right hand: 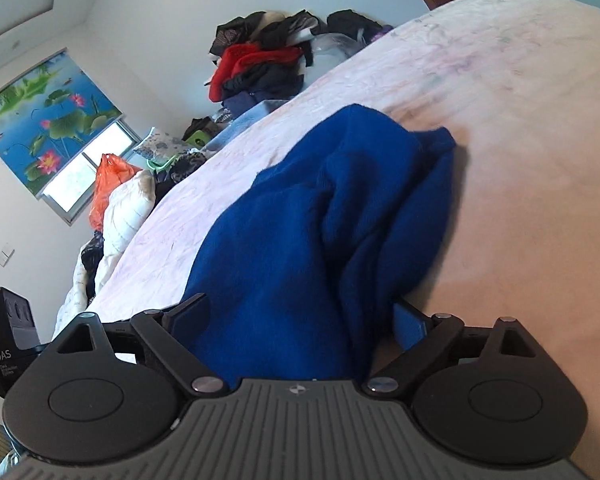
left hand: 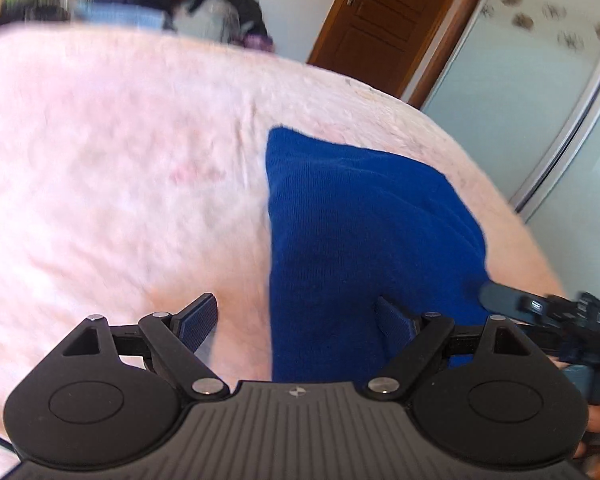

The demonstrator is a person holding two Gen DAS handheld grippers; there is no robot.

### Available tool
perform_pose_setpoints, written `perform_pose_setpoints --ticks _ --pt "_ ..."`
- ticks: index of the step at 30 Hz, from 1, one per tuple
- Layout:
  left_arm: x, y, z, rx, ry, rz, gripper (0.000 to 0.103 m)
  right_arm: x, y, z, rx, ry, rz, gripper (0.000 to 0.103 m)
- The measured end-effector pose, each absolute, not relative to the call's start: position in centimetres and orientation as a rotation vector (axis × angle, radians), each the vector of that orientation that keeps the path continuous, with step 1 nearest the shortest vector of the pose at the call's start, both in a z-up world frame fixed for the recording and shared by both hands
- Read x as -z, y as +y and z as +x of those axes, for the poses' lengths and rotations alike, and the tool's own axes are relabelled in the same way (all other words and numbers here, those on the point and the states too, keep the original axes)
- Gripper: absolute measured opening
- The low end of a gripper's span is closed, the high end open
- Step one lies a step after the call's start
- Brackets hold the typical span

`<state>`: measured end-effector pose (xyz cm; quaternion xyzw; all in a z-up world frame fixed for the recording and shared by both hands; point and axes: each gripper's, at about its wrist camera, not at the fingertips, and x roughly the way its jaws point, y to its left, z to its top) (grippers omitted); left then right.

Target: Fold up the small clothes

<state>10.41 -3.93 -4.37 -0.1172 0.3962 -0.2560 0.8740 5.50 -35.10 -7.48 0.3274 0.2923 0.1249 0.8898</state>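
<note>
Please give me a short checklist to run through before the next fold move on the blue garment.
1. Left gripper jaws open: ok, they stand wide, with the garment's left edge between them and nothing pinched.
2. Right gripper jaws open: ok, cloth lies between them, but the pads do not press on it.
3. Blue garment lying on the pink bedspread: ok.
4. Garment flat and smooth: not ok, the right wrist view shows raised folds and bunching.
5. Grippers clear of each other: cannot tell, the right one sits close at the left view's right edge.
6. Fold edges aligned: cannot tell, the near edge is hidden by the grippers.
</note>
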Motion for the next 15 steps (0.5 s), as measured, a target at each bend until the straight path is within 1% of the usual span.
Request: perform_pose_setpoints --ticks 3,4,7,11,13,14,15 --pt "4.6 -3.7 10.7 0.592 0.81 -0.264 0.087 7.8 -36.5 7.8 -0.279 0.575 0.748 0.086" --pt "4.6 -3.9 10.9 0.615 0.811 -0.27 0.087 7.8 -36.6 8.6 -0.279 0.577 0.738 0.083" --pt "4.4 -4.7 12.7 0.658 0.813 -0.313 0.087 7.8 -36.8 11.2 -0.305 0.591 0.712 0.082" --pt "4.6 -5.9 17.2 0.666 0.891 -0.404 0.087 7.7 -37.8 14.3 -0.32 0.608 0.739 0.082" --pt "4.7 -6.1 19.4 0.669 0.926 -0.465 0.087 7.8 -38.3 15.5 -0.333 0.625 0.74 0.076" --pt "4.9 -6.2 20.7 0.662 0.948 -0.498 0.087 7.9 -38.5 15.9 -0.349 0.63 0.741 0.075" --pt "5.1 -6.3 21.5 0.655 0.961 -0.522 0.087 8.0 -38.7 16.3 -0.358 0.635 0.744 0.073"
